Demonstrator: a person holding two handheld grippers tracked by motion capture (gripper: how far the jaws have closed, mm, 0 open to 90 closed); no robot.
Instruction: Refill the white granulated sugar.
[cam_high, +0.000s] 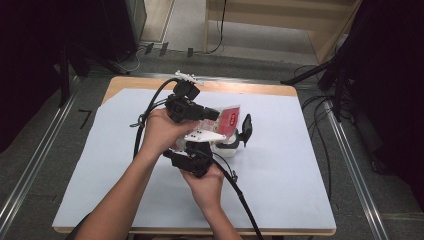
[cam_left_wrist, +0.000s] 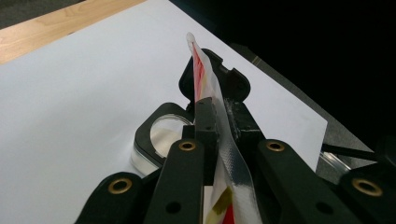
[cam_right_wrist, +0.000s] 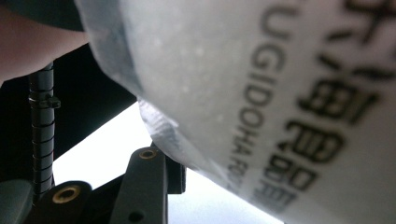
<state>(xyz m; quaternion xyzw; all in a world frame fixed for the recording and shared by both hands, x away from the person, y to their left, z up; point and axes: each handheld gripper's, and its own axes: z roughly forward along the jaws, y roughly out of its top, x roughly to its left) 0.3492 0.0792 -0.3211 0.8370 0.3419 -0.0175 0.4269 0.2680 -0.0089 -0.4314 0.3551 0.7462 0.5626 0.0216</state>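
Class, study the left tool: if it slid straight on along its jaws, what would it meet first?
Probably the black holder just beyond the left tool, which is shut on the packet; depth there is uncertain.

The packet (cam_high: 230, 118) stands between the two grippers, above a clear container (cam_high: 226, 148) on the paper sheet (cam_high: 280, 165). The left gripper (cam_high: 212, 114) lies behind the right gripper (cam_high: 240, 135), mid-table (cam_high: 125, 82).

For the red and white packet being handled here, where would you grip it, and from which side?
Grip the packet by its flat sealed edge, coming in edge-on with one jaw on each face, as the left gripper does now. That strip looks thin and flat, so it probably suits closed jaws better than the fuller body.
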